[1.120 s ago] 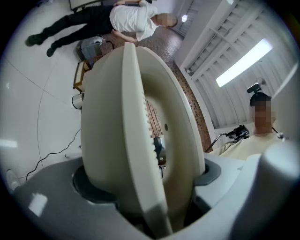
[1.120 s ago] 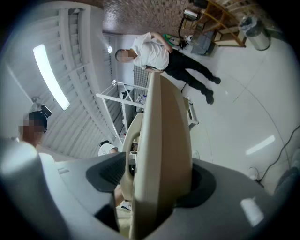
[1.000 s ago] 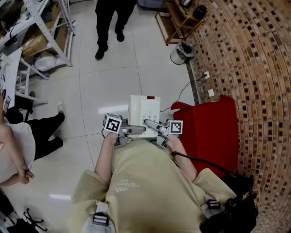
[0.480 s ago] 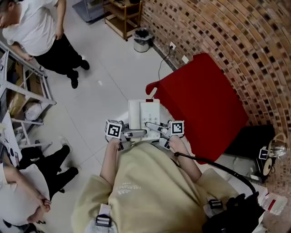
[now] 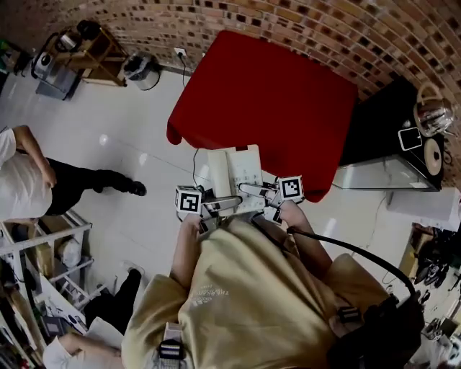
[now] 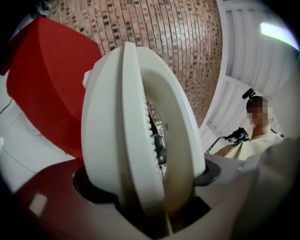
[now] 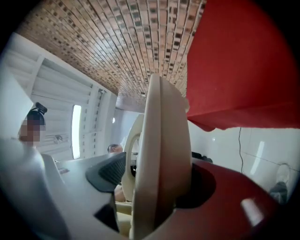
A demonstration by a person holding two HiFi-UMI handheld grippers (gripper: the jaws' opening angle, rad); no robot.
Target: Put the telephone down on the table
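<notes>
brick wall | wooden shelf | bin | black cabinet | bystander

A brick wall in mixed browns runs along the far side, with a white socket low on it. The floor is pale glossy tile and catches the light. A red-clothed table stands by the wall, a wooden shelf unit to its left and a black cabinet just beside its right edge.

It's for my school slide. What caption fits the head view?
A person holds a white telephone with the left gripper and right gripper, in front of a red table by a brick wall.
</notes>
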